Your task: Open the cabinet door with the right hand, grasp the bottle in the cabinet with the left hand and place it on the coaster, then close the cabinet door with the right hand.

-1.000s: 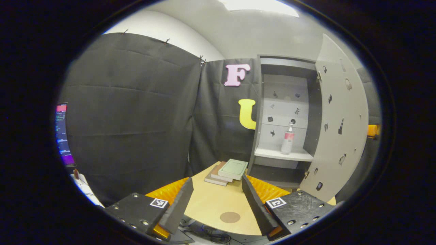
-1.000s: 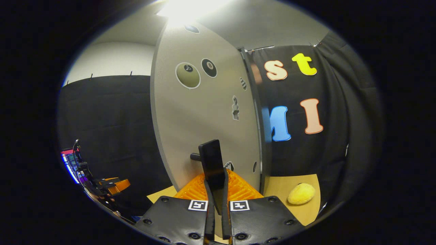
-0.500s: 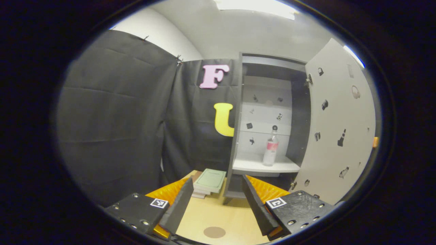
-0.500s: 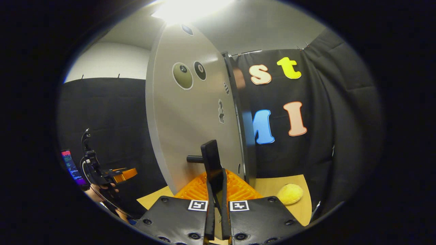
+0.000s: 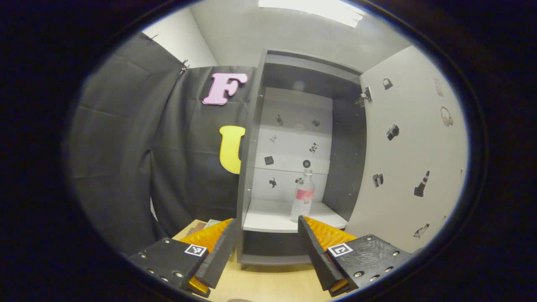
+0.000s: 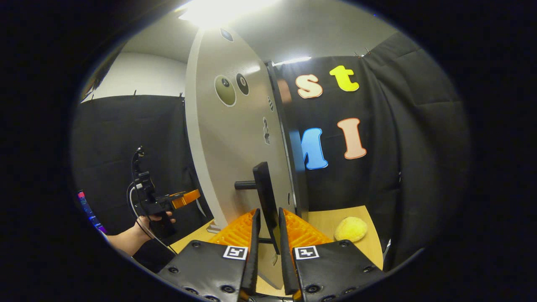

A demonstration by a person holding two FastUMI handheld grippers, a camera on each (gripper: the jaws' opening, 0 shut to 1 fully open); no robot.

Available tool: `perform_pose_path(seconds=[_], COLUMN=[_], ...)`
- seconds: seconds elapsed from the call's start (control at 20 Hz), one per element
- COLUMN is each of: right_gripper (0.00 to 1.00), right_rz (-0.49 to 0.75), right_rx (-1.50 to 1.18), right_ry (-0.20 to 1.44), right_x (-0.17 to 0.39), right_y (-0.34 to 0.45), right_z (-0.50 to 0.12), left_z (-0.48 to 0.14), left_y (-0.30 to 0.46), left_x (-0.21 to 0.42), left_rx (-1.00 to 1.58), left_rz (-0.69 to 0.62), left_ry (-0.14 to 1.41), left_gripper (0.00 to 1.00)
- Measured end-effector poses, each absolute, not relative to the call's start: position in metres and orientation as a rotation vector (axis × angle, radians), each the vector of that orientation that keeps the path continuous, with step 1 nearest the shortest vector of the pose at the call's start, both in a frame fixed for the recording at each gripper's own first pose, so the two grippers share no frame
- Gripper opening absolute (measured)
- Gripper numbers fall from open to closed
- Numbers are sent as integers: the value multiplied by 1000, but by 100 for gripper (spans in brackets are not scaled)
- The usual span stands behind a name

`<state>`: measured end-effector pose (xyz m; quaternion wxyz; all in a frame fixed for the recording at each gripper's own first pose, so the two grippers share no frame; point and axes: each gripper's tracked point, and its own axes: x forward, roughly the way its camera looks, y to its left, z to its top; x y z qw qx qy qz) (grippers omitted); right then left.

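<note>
**Open way to the shelf**

The cabinet door (image 5: 409, 159) stands swung wide to the right, leaving the cabinet's (image 5: 250, 167) front open. The shelf (image 5: 272, 220) is bare along its left and front edge; the bottle (image 5: 303, 201) stands toward its right. The dark side walls bound the opening, and the door handle (image 6: 265, 197) juts out between the right gripper's fingers (image 6: 251, 247).

Cabinet (image 5: 251, 167): dark grey frame, pale grey back panel and white shelf, the back panel dotted with small black stickers. Cabinet door (image 5: 411, 159): light grey, scattered with small dark stickers; its outer face carries two round ball stickers, olive and black. Door handle (image 6: 265, 197): black. Bottle (image 5: 303, 202): clear with a pink label and white cap. Table (image 6: 331, 218): light wood. Soft object (image 6: 350, 229) on the table: yellow.
</note>
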<state>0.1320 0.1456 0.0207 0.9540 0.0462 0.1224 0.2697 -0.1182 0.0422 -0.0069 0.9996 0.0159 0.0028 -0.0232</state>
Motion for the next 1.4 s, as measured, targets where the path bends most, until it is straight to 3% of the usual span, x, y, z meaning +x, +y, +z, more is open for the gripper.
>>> perform_pose_path(seconds=[0.1, 0.2, 0.85, 1.4], right_gripper=[48, 99, 98, 98], right_rz=[539, 482, -77, -270], right_rx=[107, 95, 191, 161], right_ry=[267, 265, 89, 132], right_x=[123, 121, 116, 108], right_y=[133, 111, -13, -38], right_z=[26, 27, 39, 15], left_z=[-9, -7, -19, -28], left_y=[41, 34, -12, -19], left_x=[-110, -107, -69, -70], left_rx=[24, -3, 23, 87], left_rz=[-48, -67, -342, -418], left_ry=[6, 4, 52, 127], left_gripper=[90, 87, 88, 87])
